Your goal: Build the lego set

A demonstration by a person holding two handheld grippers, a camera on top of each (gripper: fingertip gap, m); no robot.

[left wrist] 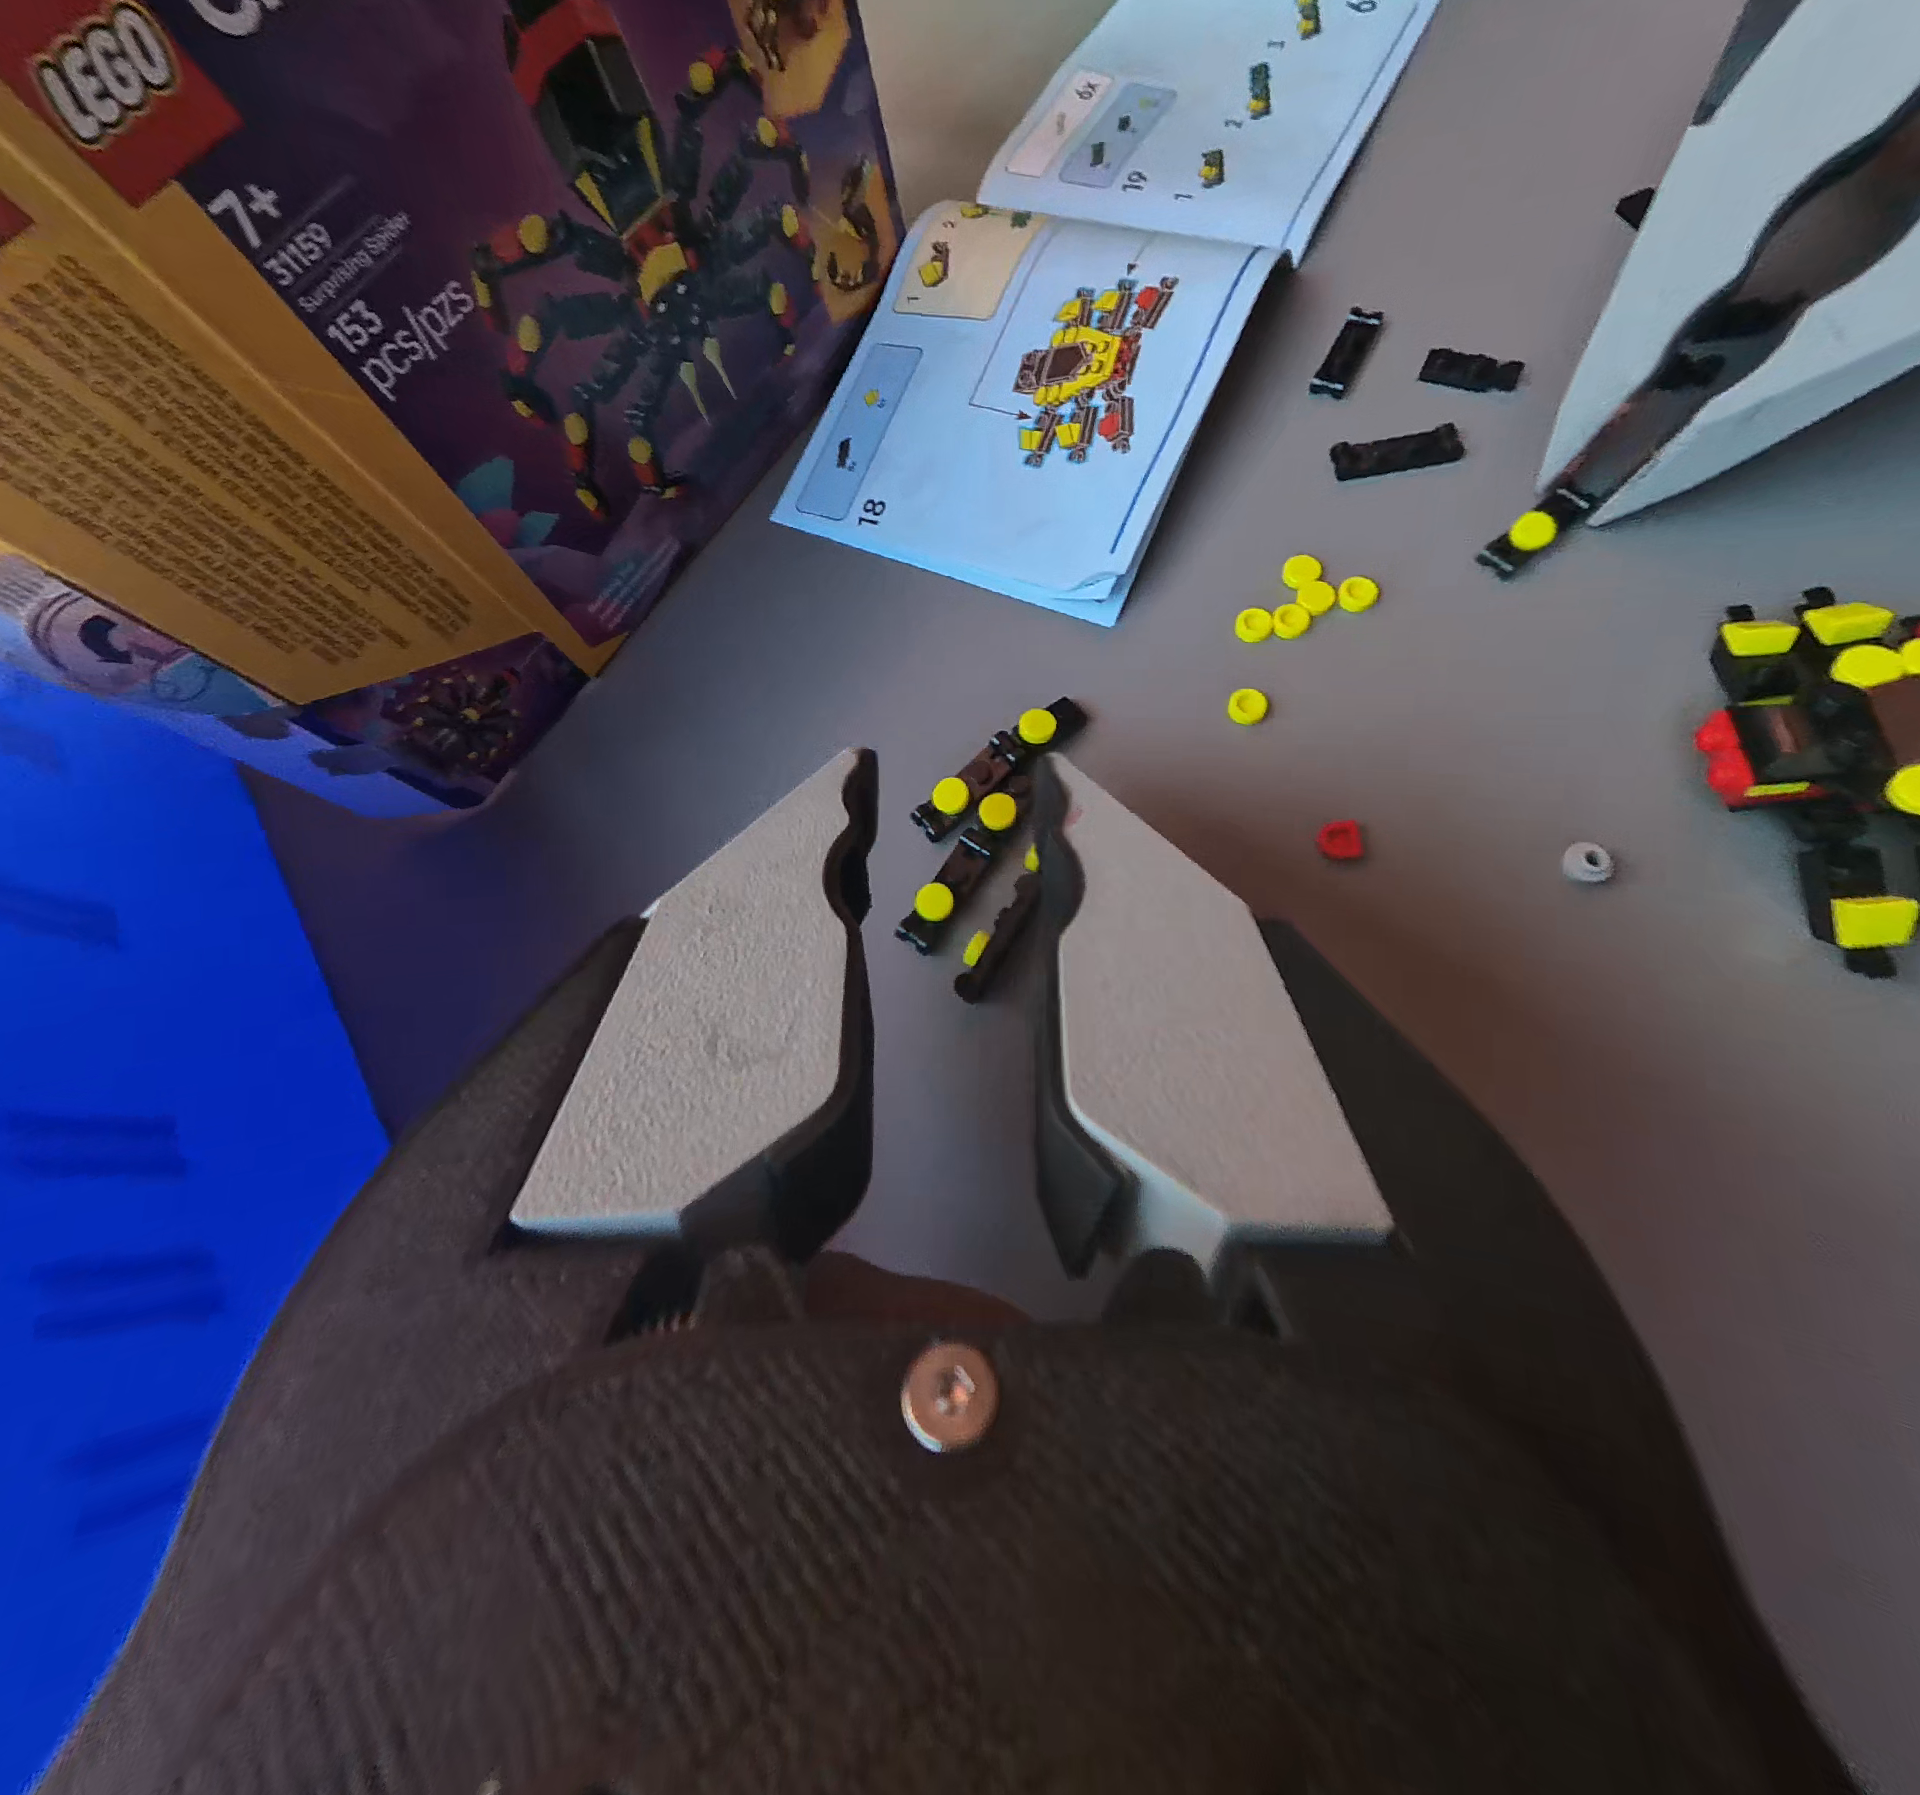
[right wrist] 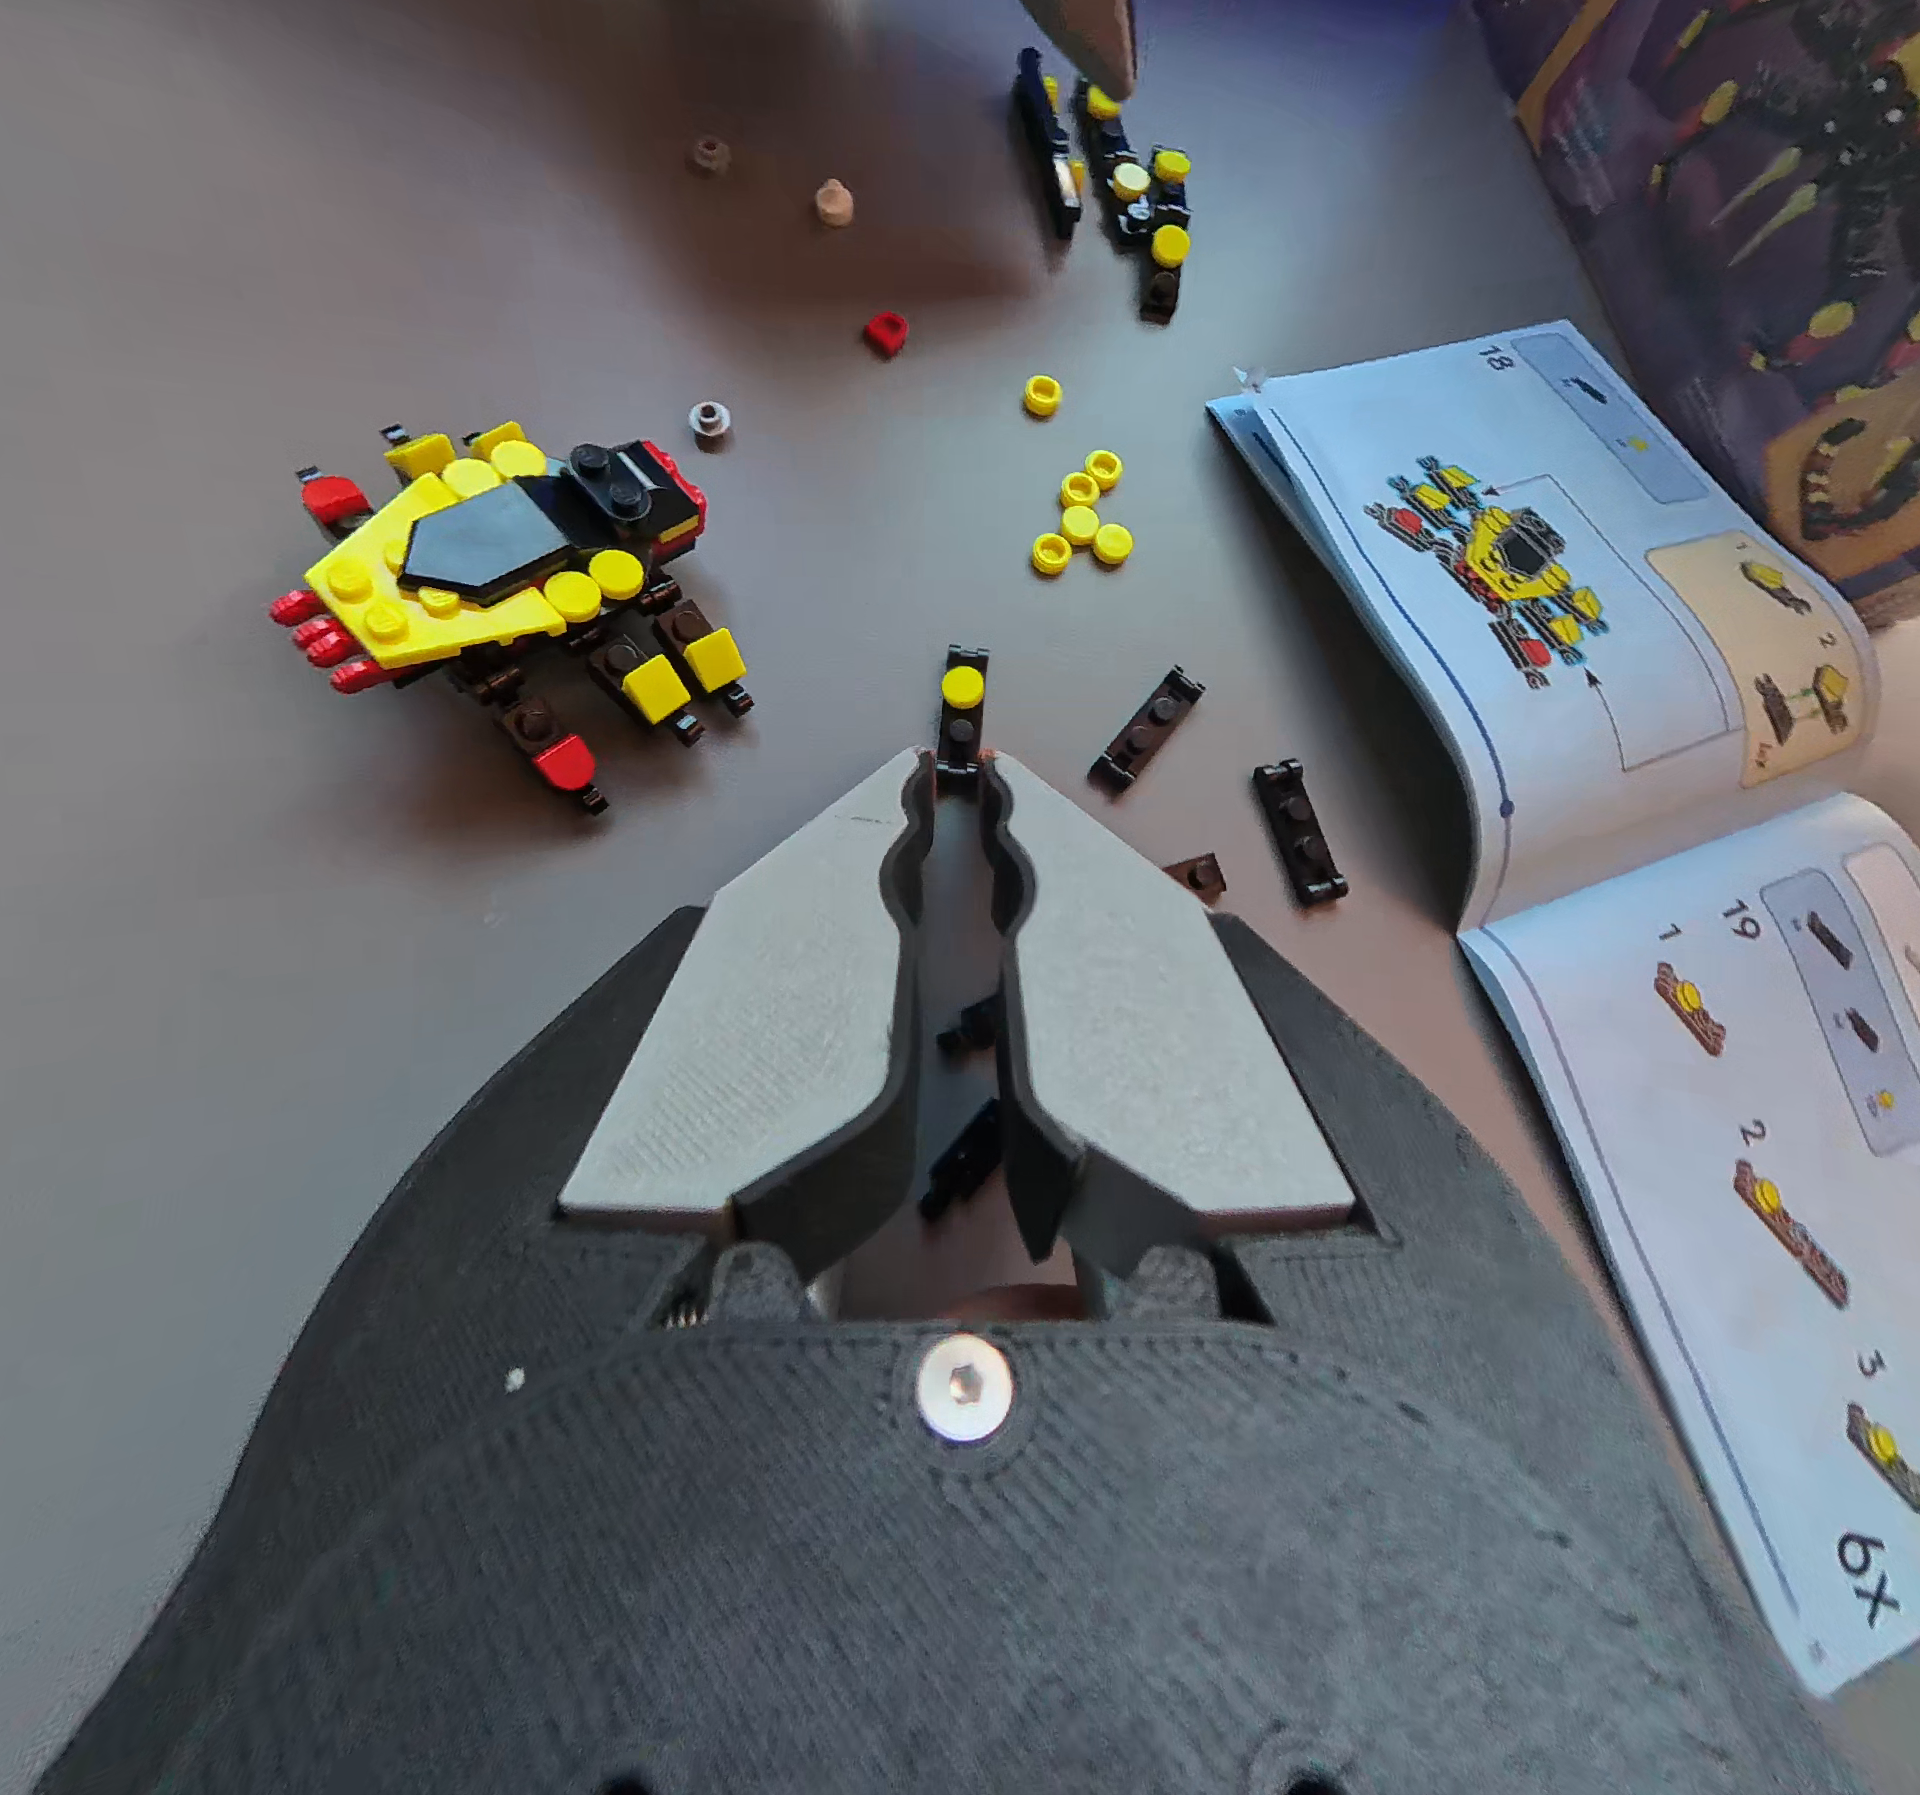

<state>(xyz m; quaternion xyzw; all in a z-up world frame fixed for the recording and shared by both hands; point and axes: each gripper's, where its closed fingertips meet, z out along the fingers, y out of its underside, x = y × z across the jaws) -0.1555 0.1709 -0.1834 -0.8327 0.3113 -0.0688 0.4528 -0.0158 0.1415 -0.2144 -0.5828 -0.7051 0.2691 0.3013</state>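
Your right gripper (right wrist: 958,758) has its grey fingers clamped on one end of a short black plate capped by a round yellow tile (right wrist: 962,696), held low over the grey tabletop (right wrist: 312,1018); the same piece shows in the left wrist view at the far gripper's tips (left wrist: 1527,535). Your left gripper (left wrist: 956,758) has its fingers apart, holding nothing, its tips on either side of a cluster of finished black leg segments topped with yellow round tiles (left wrist: 977,831) lying on the table (one segment lies close against the inner face of the right-hand finger; contact cannot be told).

The partly built spider body of yellow, black and red bricks (right wrist: 499,582) stands to the left in the right wrist view, well apart from both grippers. Between it and the open white instruction booklet (right wrist: 1558,623) lies a small heap of loose yellow round tiles (right wrist: 1086,514), with one more yellow round tile (right wrist: 1041,395) just beyond. A small red brick (right wrist: 885,334) and a small grey round stud (right wrist: 710,419) lie near the body. Three bare black plates (left wrist: 1392,452) lie just beside the booklet (more dark pieces show through the gap between your right gripper's fingers, too dim to tell apart). The purple and yellow cardboard set box (left wrist: 416,291) stands upright next to the booklet.
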